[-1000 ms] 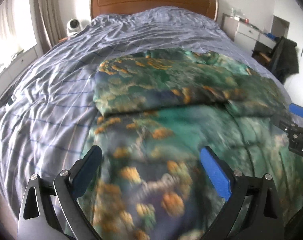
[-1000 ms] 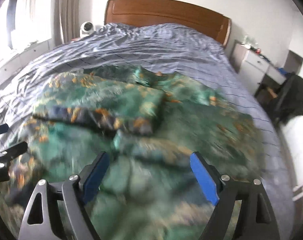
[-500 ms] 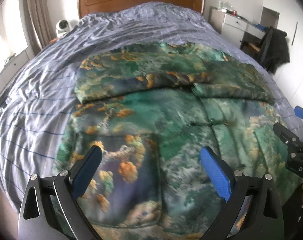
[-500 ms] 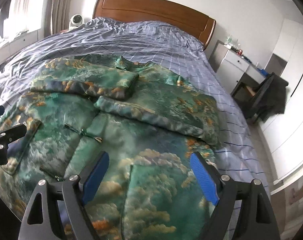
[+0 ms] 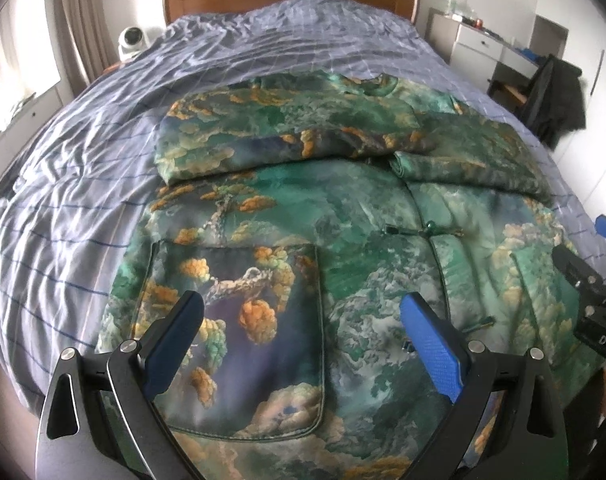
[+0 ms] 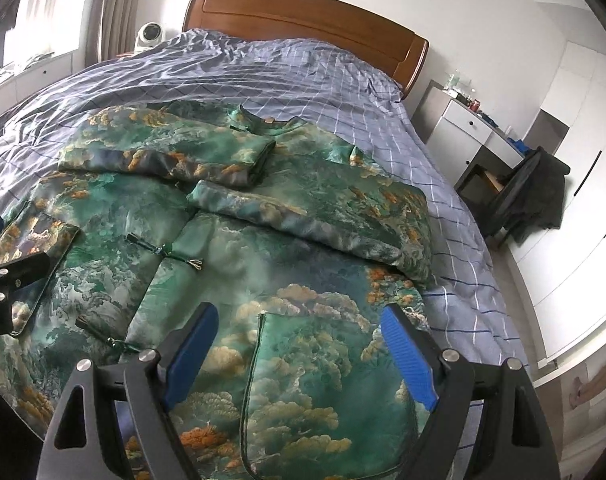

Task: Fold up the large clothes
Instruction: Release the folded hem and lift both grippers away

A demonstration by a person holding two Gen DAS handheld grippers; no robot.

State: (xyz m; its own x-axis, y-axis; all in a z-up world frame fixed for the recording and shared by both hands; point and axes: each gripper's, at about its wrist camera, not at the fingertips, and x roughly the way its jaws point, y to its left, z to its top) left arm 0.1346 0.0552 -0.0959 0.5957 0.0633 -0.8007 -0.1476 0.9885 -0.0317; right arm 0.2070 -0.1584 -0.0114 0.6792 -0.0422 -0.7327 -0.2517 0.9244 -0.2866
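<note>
Jacket (image 5: 343, 216), green with orange print, lies flat on our bed (image 5: 83, 184), both sleeves folded across its chest. Our left gripper (image 5: 301, 334) and right gripper (image 6: 299, 346) hover above its hem, jaws spread wide, apparently gripping nothing.

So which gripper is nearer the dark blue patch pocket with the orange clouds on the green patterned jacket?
Left. The left gripper hangs open directly over the dark blue patch pocket. The right gripper is open above the paler green pocket on the green patterned jacket's other side.
</note>
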